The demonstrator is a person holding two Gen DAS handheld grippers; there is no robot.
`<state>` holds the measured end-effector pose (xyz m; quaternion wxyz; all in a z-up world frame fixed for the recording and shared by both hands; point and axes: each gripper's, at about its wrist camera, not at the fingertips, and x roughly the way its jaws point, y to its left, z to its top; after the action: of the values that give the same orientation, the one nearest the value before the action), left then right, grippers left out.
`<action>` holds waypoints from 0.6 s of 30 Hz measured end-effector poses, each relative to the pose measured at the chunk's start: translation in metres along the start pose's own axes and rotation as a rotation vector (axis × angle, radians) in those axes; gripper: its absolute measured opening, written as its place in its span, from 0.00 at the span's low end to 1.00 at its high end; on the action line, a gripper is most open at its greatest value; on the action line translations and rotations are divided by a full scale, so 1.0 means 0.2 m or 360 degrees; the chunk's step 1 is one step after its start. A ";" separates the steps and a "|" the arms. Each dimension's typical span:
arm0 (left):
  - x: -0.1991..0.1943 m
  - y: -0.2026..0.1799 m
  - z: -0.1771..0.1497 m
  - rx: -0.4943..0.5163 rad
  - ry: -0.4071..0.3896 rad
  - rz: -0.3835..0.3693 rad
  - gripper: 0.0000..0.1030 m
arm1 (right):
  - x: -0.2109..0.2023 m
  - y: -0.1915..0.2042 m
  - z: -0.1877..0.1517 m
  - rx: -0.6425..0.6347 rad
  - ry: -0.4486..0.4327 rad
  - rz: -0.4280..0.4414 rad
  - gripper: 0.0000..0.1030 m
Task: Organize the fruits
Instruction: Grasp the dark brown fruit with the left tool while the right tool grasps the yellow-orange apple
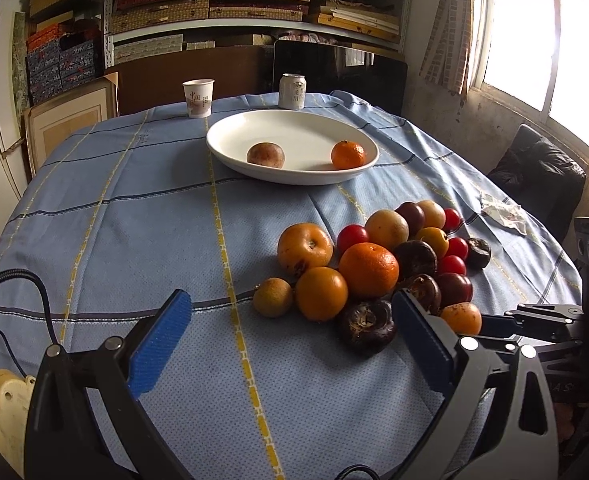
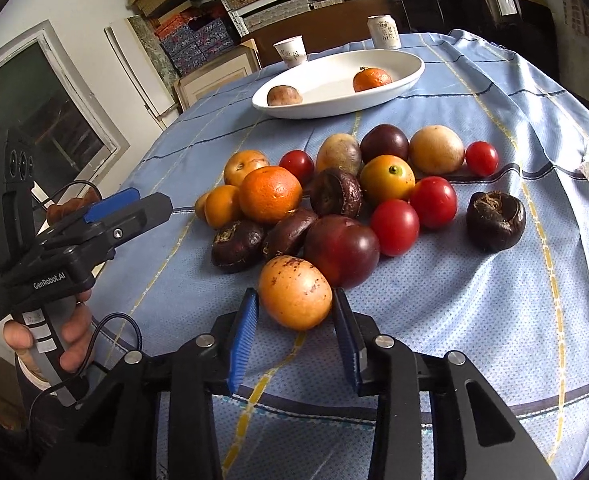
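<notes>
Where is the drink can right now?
The drink can stands upright at the table's far edge, just behind the white plate, with the paper cup to its left in both views.

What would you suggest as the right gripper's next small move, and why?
Probably lift it straight up. The right gripper has its blue pads against both sides of the speckled orange fruit, which sits at the near edge of the pile, while the white dish holds only two fruits, with room for more.
</notes>
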<state>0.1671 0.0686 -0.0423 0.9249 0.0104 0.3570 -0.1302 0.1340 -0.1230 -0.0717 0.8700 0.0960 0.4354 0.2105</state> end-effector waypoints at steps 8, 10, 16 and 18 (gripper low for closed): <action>0.05 -0.01 -0.02 -0.0002 0.0083 -0.0154 0.95 | -0.11 -0.03 -0.01 -0.0004 -0.0108 0.0031 0.35; 0.06 -0.04 -0.02 0.0024 0.0100 -0.0224 0.89 | -0.16 -0.05 -0.01 0.0008 -0.0146 0.0028 0.35; 0.16 -0.14 -0.05 0.0073 0.0258 -0.0325 0.53 | -0.23 -0.13 -0.01 0.0060 -0.0214 0.0004 0.35; 0.17 -0.16 -0.06 0.0076 0.0276 -0.0349 0.53 | -0.24 -0.15 -0.01 0.0070 -0.0221 0.0006 0.35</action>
<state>0.1757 0.0316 -0.0709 0.8704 0.0045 0.4313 -0.2376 0.1153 -0.1712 -0.0488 0.8953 0.1303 0.3785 0.1953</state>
